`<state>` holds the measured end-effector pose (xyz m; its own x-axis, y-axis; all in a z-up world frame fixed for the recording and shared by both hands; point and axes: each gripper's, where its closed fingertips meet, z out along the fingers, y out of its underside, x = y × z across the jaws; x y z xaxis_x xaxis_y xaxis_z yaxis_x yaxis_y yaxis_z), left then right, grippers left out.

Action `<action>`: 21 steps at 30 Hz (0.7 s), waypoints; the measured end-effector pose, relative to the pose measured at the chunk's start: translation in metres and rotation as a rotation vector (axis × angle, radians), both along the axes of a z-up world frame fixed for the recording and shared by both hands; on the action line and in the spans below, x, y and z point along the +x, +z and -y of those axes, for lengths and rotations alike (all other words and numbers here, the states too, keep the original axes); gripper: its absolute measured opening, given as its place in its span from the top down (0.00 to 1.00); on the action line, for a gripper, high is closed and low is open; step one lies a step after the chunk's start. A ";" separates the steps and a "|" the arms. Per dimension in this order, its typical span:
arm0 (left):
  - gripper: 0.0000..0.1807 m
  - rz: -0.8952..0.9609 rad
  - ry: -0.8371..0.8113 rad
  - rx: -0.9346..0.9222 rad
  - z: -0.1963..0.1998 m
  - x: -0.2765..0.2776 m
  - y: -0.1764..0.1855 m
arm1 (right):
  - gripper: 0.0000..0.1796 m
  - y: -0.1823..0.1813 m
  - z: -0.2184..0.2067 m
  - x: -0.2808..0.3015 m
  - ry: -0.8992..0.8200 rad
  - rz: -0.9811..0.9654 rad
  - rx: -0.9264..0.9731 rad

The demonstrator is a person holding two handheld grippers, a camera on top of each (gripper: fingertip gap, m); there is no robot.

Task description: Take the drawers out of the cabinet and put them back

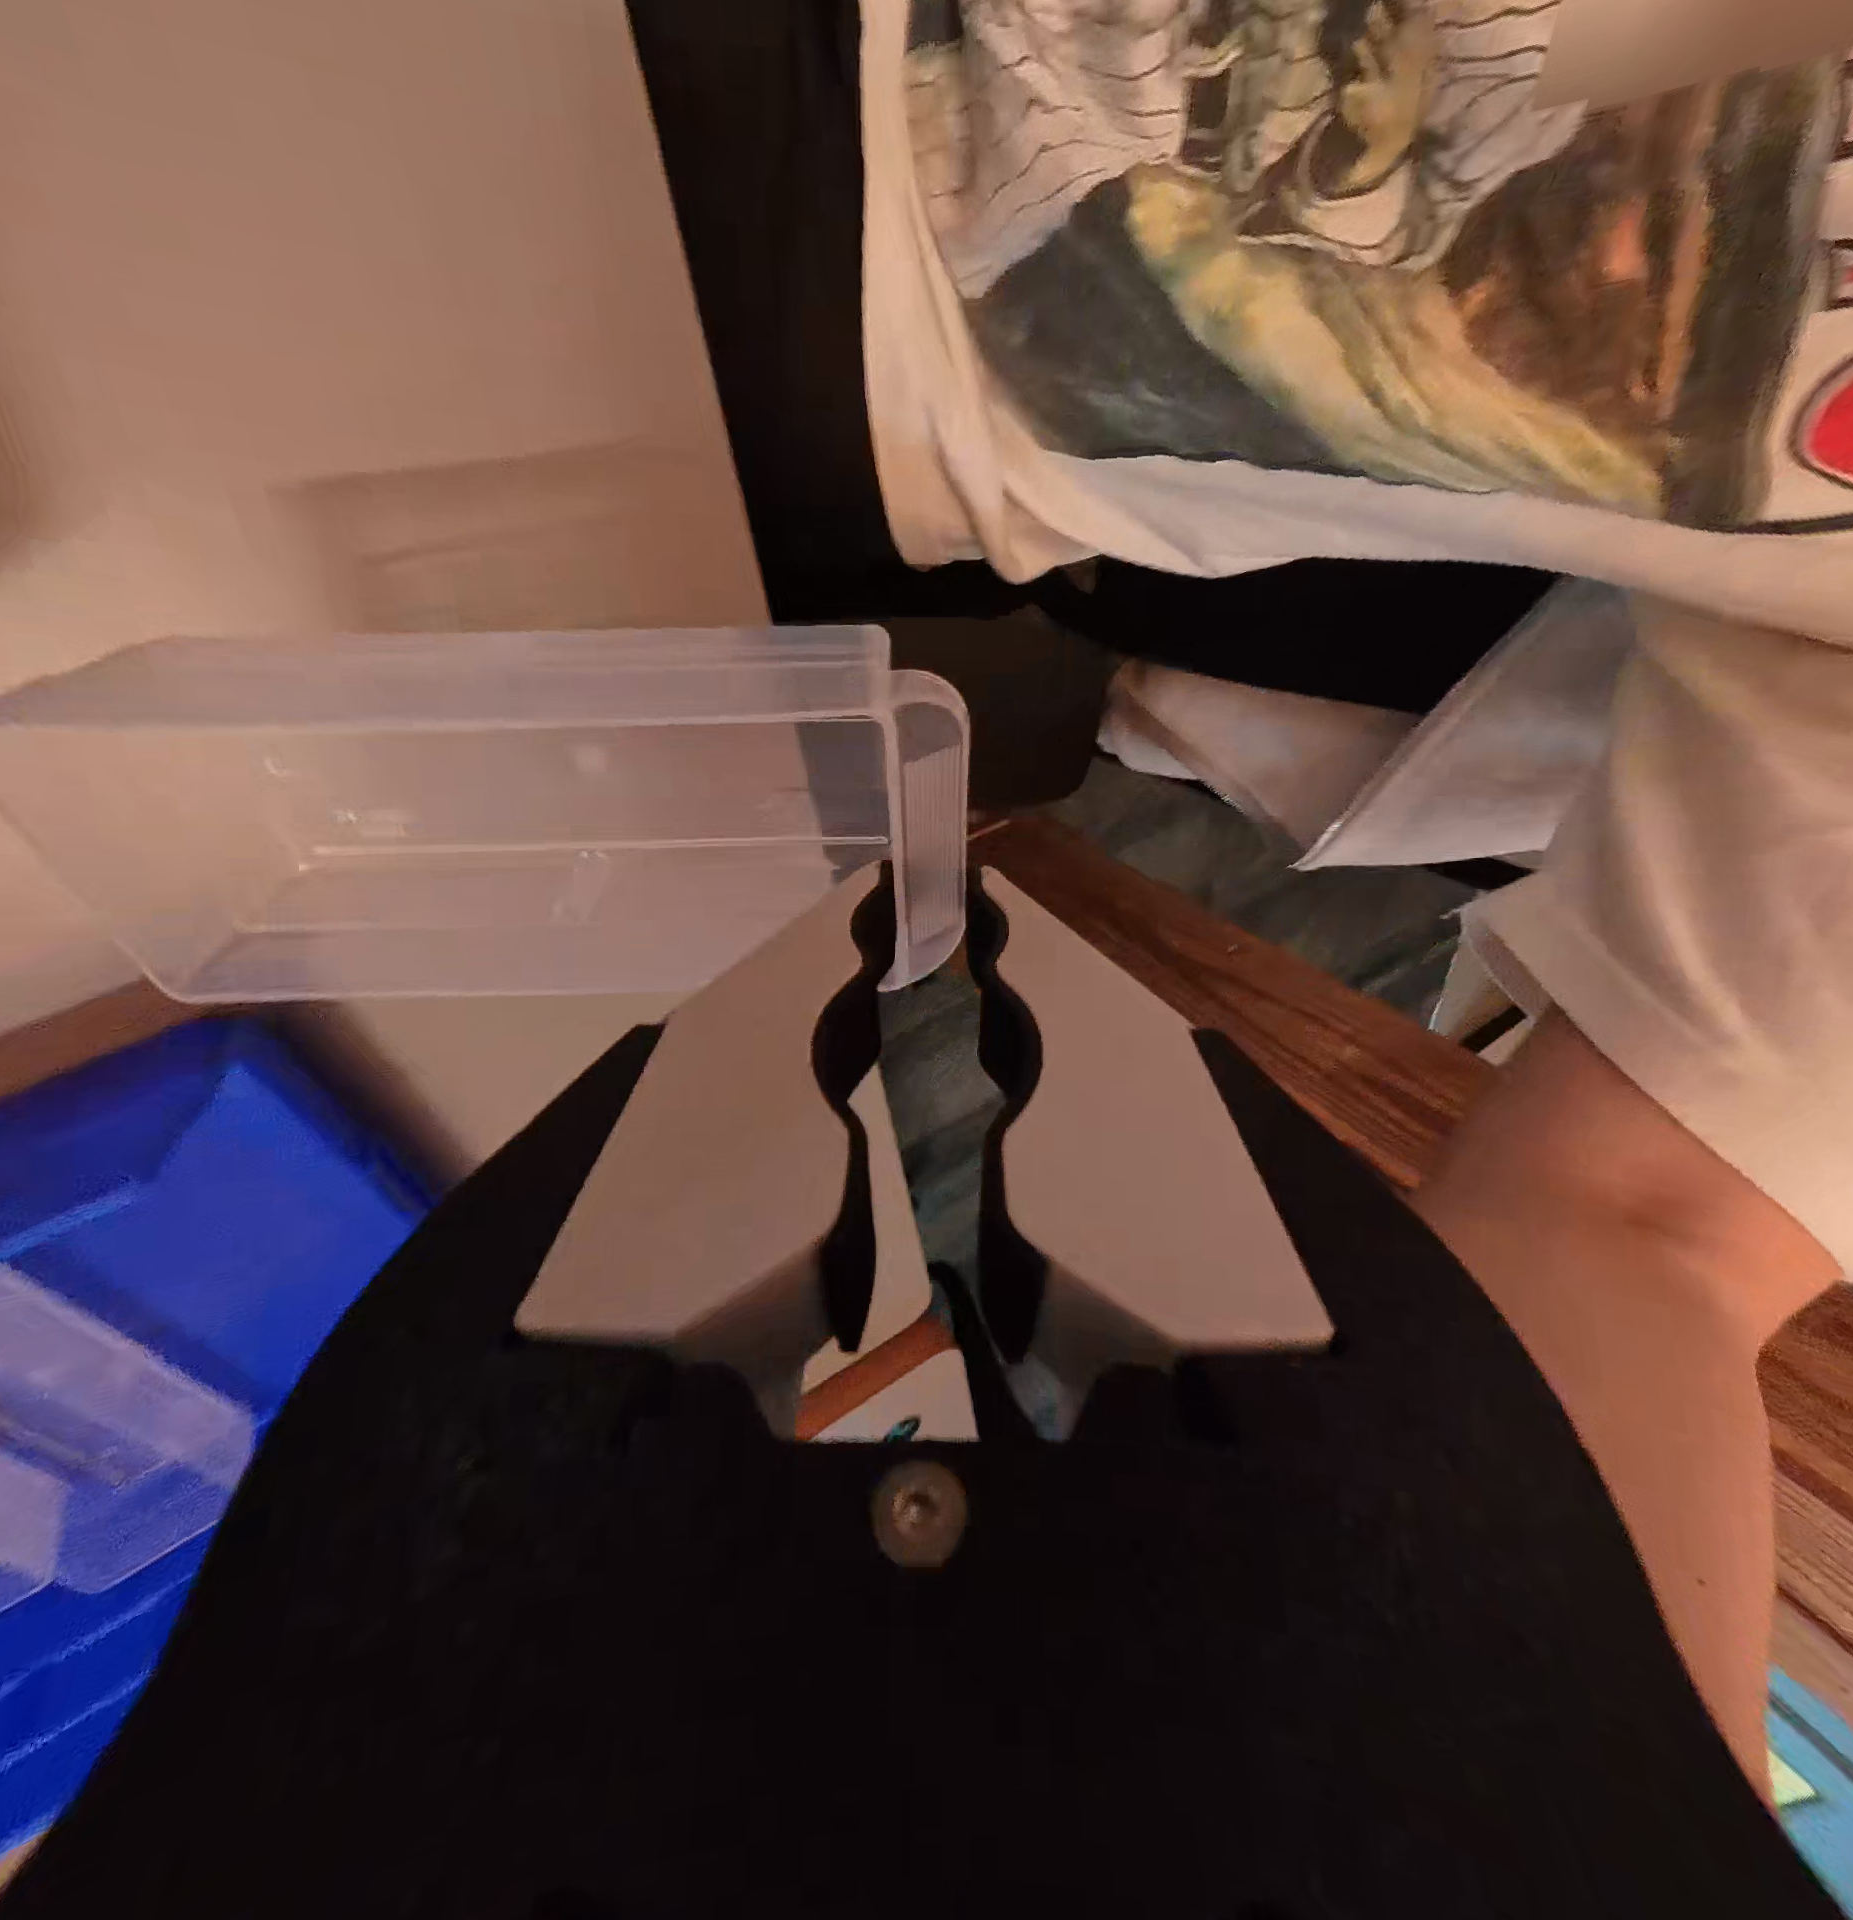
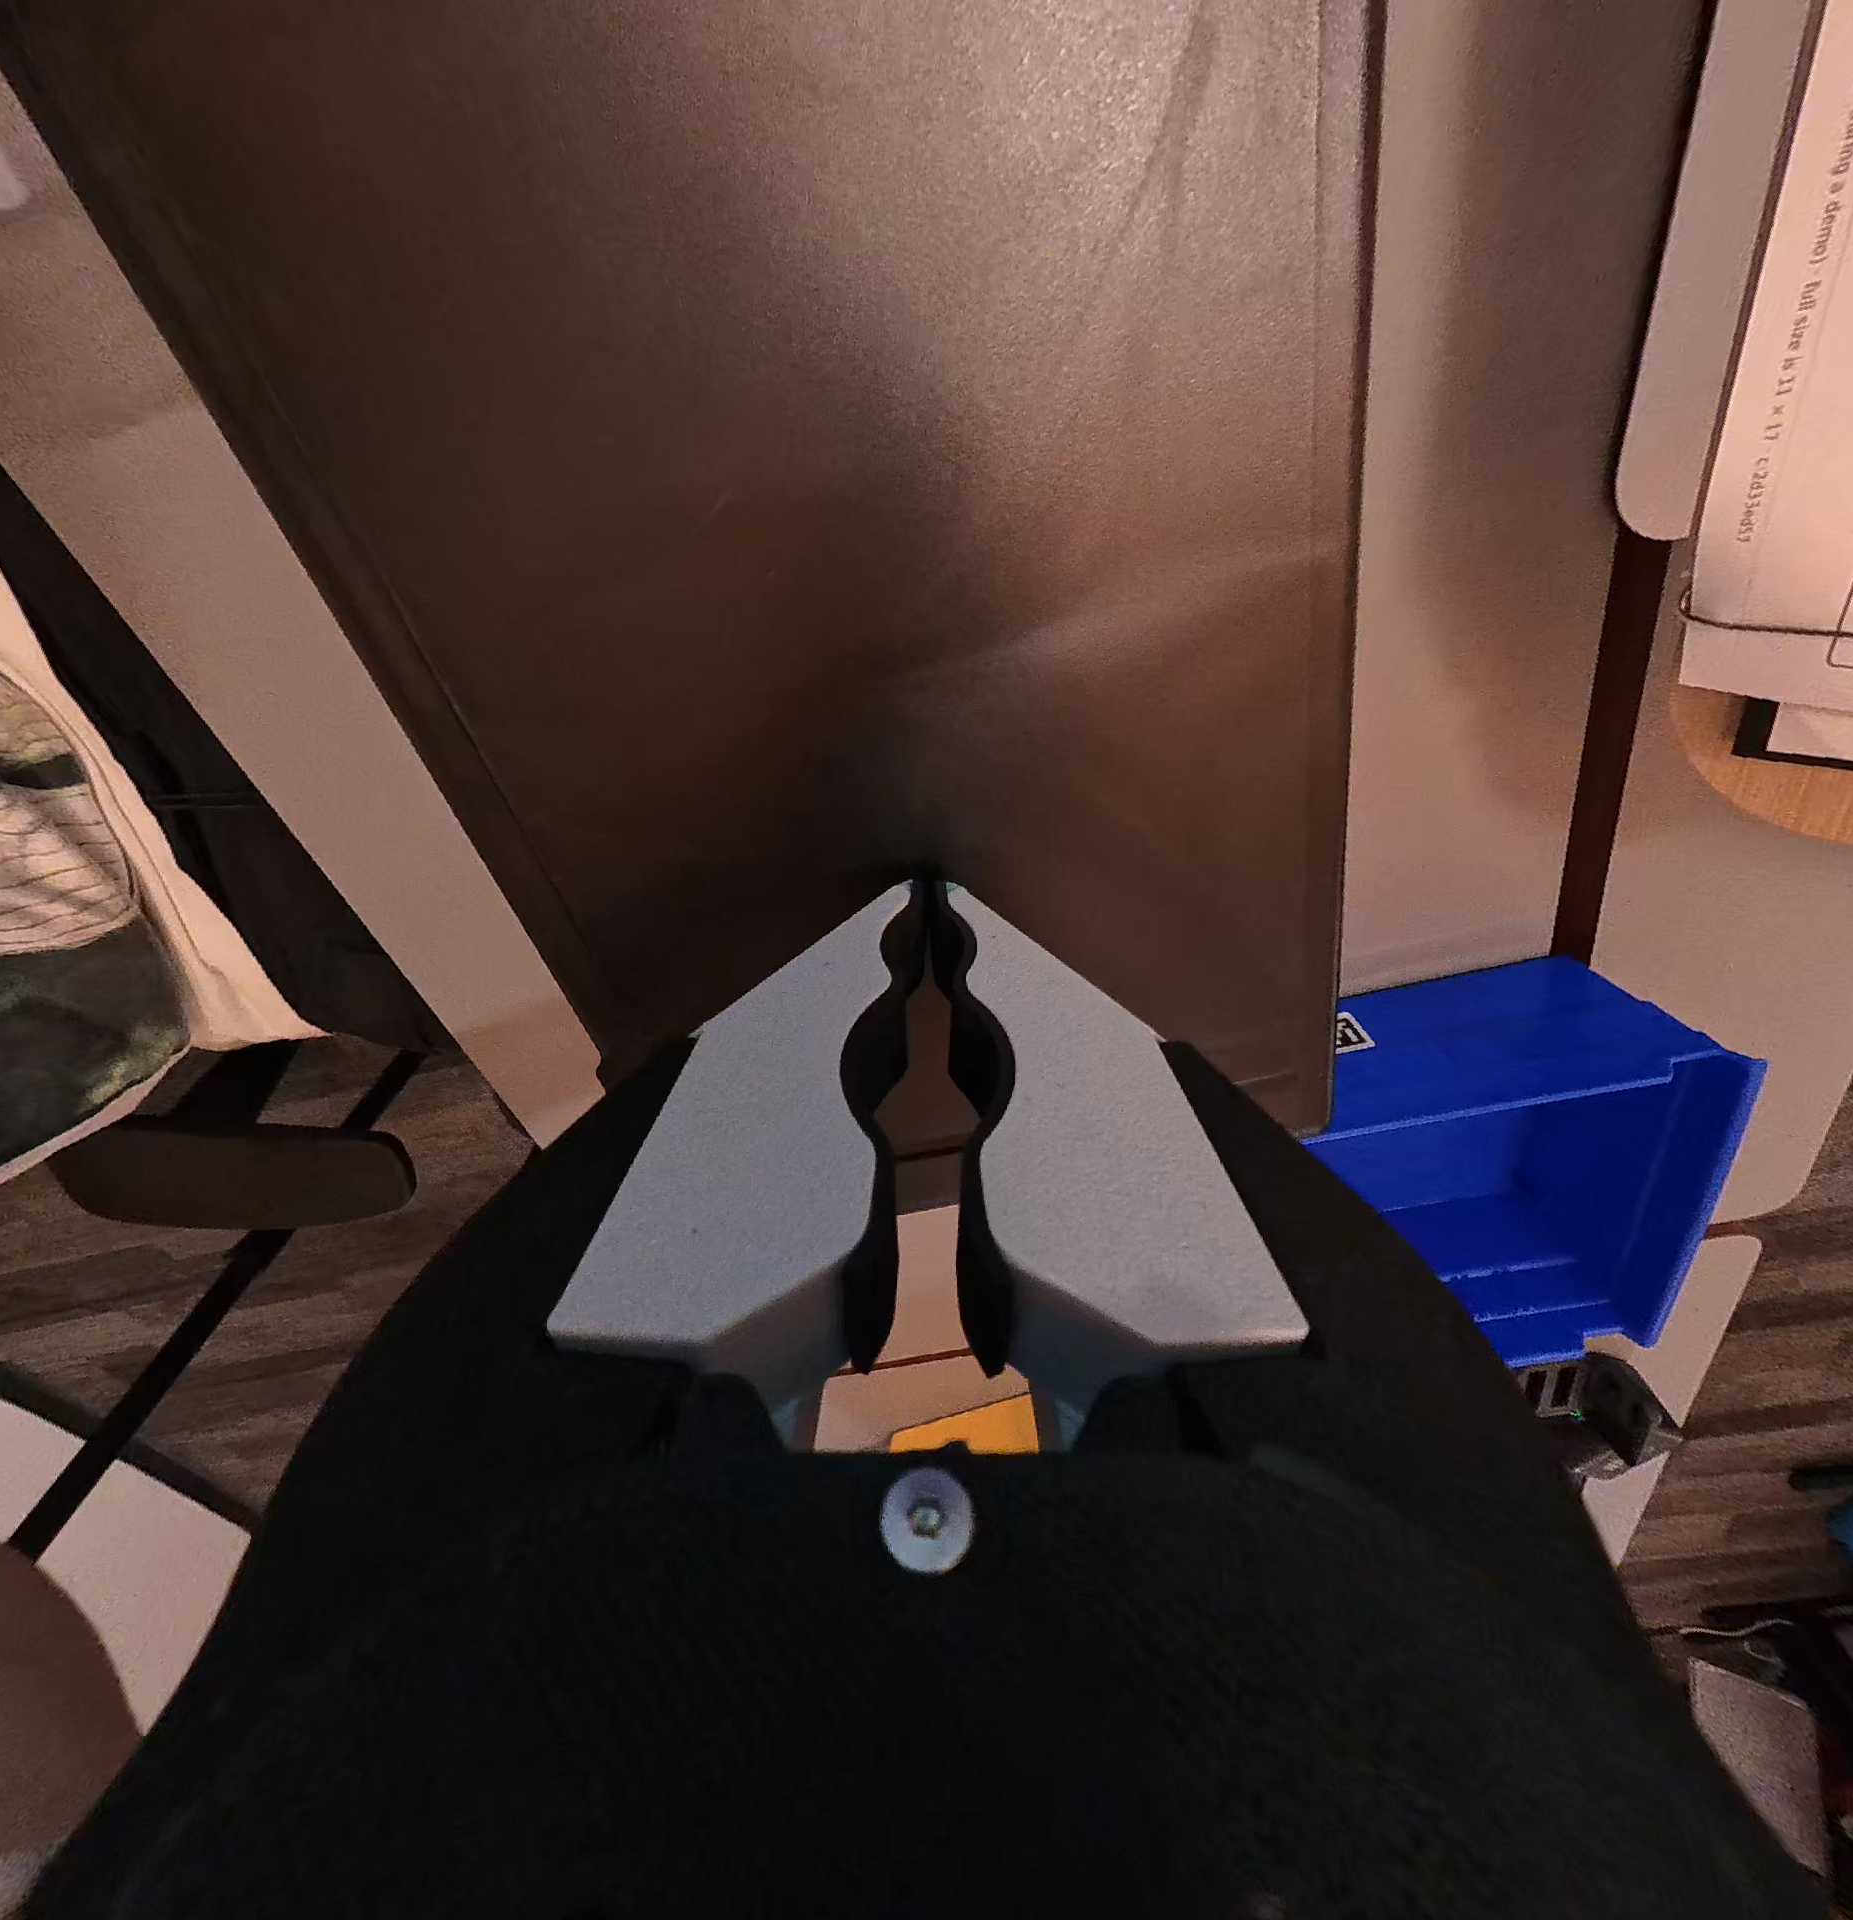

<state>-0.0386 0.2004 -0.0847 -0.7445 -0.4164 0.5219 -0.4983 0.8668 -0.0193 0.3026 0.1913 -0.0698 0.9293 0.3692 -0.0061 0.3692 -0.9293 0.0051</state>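
Left gripper [image 1: 927,920]: clamped on the clear drawer's [image 1: 434,821] pull tab.
Drawer: held in the air, stretching left of the gripper, above the blue bin [image 1: 143,1195].
Right gripper [image 2: 927,899]: fingertips pressed together, empty, facing a dark panel [image 2: 797,468].

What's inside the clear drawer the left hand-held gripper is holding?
Nothing visible: the clear drawer, pinched by its front tab in the left hand-held gripper, looks empty through its walls. Only the wall shows behind it.
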 end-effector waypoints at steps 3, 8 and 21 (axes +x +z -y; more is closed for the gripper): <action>0.95 0.013 -0.046 0.096 0.004 0.017 -0.013 | 1.00 0.000 0.000 0.000 0.007 0.003 -0.010; 0.95 0.011 -0.114 0.120 0.019 0.036 -0.023 | 1.00 0.000 0.000 0.000 0.015 0.001 -0.016; 0.95 -0.042 -0.011 0.047 0.023 0.083 -0.036 | 1.00 0.000 0.000 0.000 0.028 -0.004 -0.016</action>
<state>0.0447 0.1769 -0.1206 -0.7270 -0.4328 0.5330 -0.4880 0.8718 0.0423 0.3025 0.1912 -0.0698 0.9184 0.3953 -0.0163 0.3956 -0.9182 0.0183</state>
